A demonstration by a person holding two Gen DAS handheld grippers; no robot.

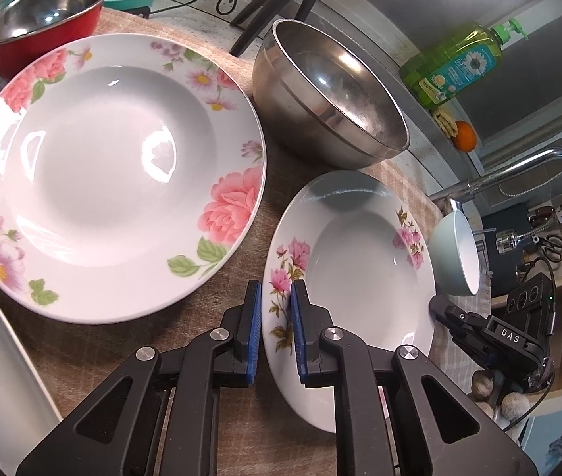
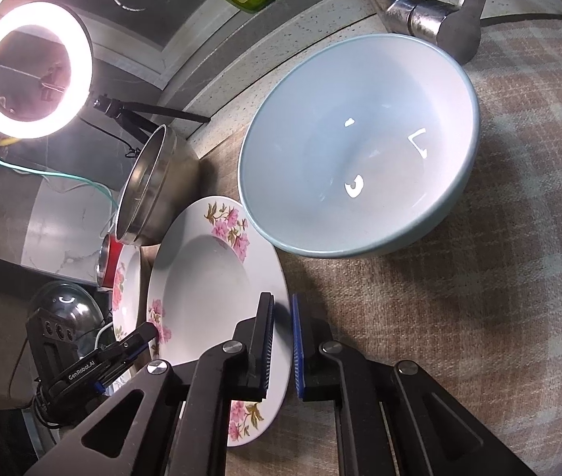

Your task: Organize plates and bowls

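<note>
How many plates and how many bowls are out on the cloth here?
Plates: 2, a large rose plate and a small flowered plate.
Bowls: 3, a red bowl, a steel bowl and a pale blue bowl.
Total: 5

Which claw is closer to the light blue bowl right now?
Right. The right claw grips the small flowered plate's rim on the side next to the blue bowl; the left claw grips the opposite rim, farther away.

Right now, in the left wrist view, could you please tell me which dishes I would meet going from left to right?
Red bowl → large flowered plate → steel bowl → small flowered plate, with the left gripper shut on its rim → pale blue bowl.
</note>
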